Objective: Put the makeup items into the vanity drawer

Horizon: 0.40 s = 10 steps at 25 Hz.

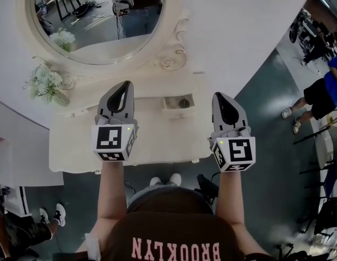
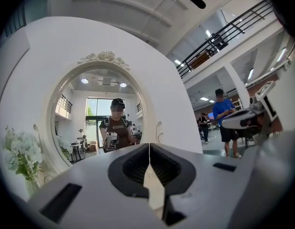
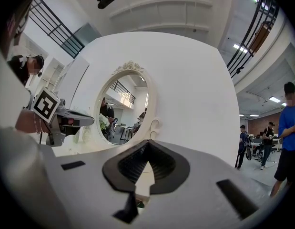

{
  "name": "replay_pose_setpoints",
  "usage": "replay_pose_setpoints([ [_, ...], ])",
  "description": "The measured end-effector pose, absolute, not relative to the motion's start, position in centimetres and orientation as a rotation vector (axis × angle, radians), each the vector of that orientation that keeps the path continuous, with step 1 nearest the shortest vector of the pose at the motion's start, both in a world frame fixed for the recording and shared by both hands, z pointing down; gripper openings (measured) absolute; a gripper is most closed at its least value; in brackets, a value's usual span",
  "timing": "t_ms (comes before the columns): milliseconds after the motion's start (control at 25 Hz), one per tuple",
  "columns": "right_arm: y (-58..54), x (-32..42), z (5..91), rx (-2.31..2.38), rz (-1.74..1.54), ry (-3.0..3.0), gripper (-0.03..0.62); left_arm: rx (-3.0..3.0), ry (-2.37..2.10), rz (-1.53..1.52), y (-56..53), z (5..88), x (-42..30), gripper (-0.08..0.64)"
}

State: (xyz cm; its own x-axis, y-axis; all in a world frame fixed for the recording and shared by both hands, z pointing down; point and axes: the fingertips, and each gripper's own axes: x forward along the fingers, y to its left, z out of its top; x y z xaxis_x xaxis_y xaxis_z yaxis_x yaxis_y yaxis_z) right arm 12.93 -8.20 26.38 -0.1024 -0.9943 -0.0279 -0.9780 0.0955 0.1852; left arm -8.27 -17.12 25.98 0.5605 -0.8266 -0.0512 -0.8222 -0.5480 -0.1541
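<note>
My left gripper [image 1: 126, 86] and right gripper [image 1: 219, 97] hover side by side over the cream vanity table [image 1: 75, 145]. Both have their jaws pressed together with nothing between them. Between the two, a small drawer [image 1: 169, 111] on the vanity stands open, and a dark item [image 1: 184, 102] lies inside it. In the left gripper view the shut left gripper [image 2: 149, 149] points at the oval mirror [image 2: 90, 118]. The right gripper view shows the shut right gripper [image 3: 147, 146] aimed at the white wall beside the mirror [image 3: 128, 104]. No other makeup item shows on the tabletop.
A vase of white flowers [image 1: 46, 83] stands at the table's back left corner, below the mirror [image 1: 97, 20]. The table's front edge [image 1: 152, 161] runs just under the grippers. People stand on the floor at the right [image 1: 320, 91] and at the lower left [image 1: 26, 230].
</note>
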Motion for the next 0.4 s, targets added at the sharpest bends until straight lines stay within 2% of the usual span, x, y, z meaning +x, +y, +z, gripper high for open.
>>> replay_pose_setpoints([
  [400,-7.99,12.93,26.95,2.047,-0.202,-2.256,-0.002,-2.644,1.411,-0.055,-17.0,26.54,-8.36,0.008],
])
